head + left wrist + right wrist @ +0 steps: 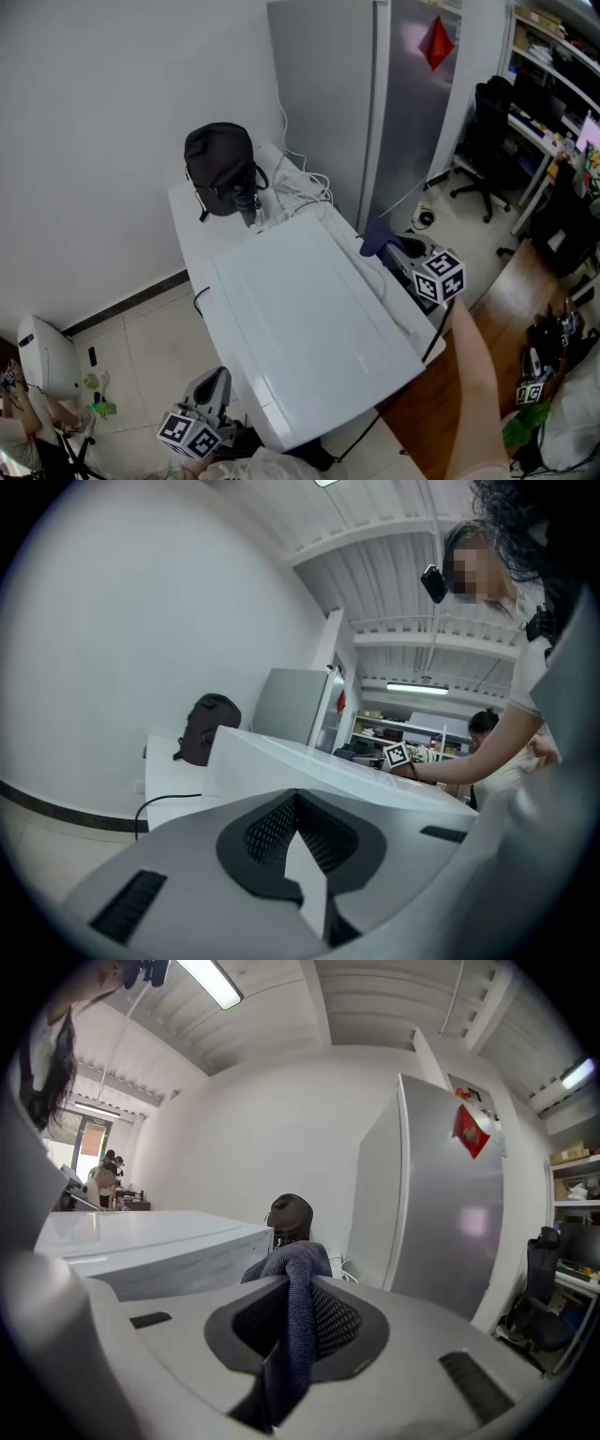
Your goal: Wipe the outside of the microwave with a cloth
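White counter (pixel 192 234) stood against the wall. Right gripper (pixel 382 246): fingers were clamped on a dark blue cloth (pixel 298 1283), just beside the microwave's (pixel 309 319) right edge. Left gripper (pixel 216 380): fingers were together, empty, low by its front corner. Black backpack (pixel 220 169) sat behind.

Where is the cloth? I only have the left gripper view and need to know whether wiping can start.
Observer: In the right gripper; a dark blue cloth is clamped between its jaws.
Operator: Is it on the microwave?
Observer: The head view puts it at the microwave's right side, near the back; I cannot tell whether it touches.
Operator: Anything behind that could snag?
Observer: White cables lie bunched behind the microwave, beside a black bag.
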`<state>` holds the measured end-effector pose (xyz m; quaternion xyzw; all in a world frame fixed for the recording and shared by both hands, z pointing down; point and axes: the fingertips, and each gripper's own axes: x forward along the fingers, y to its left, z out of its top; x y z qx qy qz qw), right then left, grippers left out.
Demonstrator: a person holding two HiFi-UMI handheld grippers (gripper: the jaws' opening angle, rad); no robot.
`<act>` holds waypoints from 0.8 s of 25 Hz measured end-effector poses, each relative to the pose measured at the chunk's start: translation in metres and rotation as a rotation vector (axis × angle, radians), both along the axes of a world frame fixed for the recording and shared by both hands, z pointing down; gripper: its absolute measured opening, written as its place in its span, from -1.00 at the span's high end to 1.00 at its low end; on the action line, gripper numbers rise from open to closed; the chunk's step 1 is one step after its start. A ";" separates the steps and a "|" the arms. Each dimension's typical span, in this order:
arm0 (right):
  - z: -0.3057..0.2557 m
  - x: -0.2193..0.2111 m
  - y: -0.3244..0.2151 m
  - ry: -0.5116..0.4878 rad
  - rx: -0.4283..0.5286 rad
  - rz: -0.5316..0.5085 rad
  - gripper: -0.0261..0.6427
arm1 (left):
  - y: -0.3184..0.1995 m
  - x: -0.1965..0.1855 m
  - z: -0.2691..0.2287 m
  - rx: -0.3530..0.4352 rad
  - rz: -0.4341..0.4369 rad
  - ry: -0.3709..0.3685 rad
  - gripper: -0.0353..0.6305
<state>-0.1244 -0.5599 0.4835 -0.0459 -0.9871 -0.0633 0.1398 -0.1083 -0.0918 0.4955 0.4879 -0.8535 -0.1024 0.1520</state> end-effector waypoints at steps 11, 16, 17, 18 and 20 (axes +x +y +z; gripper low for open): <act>0.090 -0.014 0.041 0.221 -0.103 -0.144 0.70 | 0.026 -0.017 0.005 -0.030 -0.083 -0.003 0.94; 0.102 0.083 0.056 0.265 -0.193 -0.118 0.70 | -0.002 -0.012 0.009 -0.010 0.006 0.012 0.94; 0.104 0.102 0.059 0.271 -0.205 -0.107 0.70 | -0.008 -0.010 0.010 -0.007 0.029 0.013 0.94; 0.105 0.120 0.063 0.278 -0.213 -0.095 0.70 | -0.015 -0.008 0.010 -0.005 0.050 0.015 0.94; 0.108 0.151 0.070 0.292 -0.220 -0.071 0.70 | -0.027 -0.005 0.012 0.003 0.081 0.024 0.94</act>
